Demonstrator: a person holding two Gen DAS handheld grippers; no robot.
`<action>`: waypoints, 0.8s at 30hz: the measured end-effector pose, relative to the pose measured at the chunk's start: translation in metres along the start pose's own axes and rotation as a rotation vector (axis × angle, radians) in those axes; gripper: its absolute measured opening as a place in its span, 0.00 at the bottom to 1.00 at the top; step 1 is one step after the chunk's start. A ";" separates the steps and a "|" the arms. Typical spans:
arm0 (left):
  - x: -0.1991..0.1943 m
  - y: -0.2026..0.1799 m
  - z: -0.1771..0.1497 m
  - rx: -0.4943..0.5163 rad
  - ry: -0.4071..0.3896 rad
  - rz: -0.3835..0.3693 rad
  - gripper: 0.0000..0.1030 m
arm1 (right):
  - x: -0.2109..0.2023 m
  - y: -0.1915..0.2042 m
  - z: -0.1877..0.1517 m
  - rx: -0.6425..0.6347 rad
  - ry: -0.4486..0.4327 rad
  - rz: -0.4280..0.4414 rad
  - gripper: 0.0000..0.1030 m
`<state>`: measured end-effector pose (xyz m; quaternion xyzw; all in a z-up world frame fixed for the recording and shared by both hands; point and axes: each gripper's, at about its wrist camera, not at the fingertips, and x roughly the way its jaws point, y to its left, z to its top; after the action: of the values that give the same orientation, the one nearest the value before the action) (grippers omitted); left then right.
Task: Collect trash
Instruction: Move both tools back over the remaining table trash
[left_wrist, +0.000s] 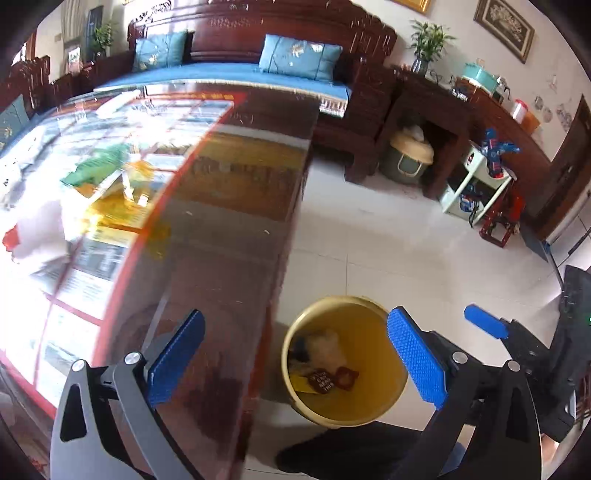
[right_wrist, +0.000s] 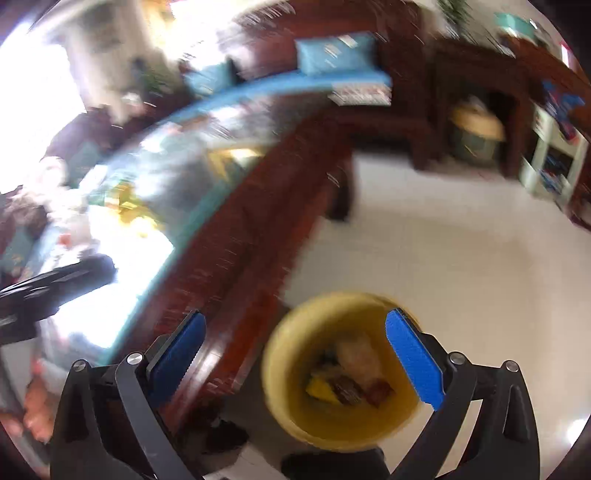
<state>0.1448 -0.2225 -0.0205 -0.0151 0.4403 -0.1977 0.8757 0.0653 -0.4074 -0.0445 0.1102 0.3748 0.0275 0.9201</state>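
Observation:
A yellow bin (left_wrist: 369, 332) stands on the floor tiles against the side of the glass-topped wooden table (left_wrist: 236, 206). In it lie a crumpled white wad (left_wrist: 325, 345), a brown wrapper (left_wrist: 322, 380) and a yellow scrap. My left gripper (left_wrist: 295, 317) hangs open and empty over the table edge and the bin. My right gripper (right_wrist: 295, 317) is open and empty above the same bin (right_wrist: 295, 339); that view is blurred. On the table lie a green packet (left_wrist: 96, 170), yellow wrappers (left_wrist: 118, 210) and white tissue (left_wrist: 40, 229).
A wooden sofa (left_wrist: 258, 70) with blue cushions runs behind the table. A dark side cabinet (left_wrist: 424, 110) shelters a lidded bin (left_wrist: 410, 155). A white shelf unit (left_wrist: 476, 181) and a red stool (left_wrist: 498, 229) stand at the right. A person's dark-clad leg (left_wrist: 351, 450) is below the bin.

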 end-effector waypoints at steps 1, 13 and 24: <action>-0.006 0.006 0.001 0.000 -0.023 0.005 0.96 | -0.004 0.007 0.001 -0.008 -0.033 0.001 0.92; -0.098 0.099 -0.017 -0.035 -0.322 -0.017 0.96 | -0.032 0.114 0.020 -0.211 -0.252 -0.041 0.92; -0.148 0.177 -0.029 -0.015 -0.383 0.150 0.96 | -0.021 0.200 0.043 -0.224 -0.231 0.119 0.92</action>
<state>0.1025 -0.0016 0.0399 -0.0262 0.2671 -0.1219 0.9556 0.0870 -0.2228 0.0447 0.0316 0.2541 0.1108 0.9603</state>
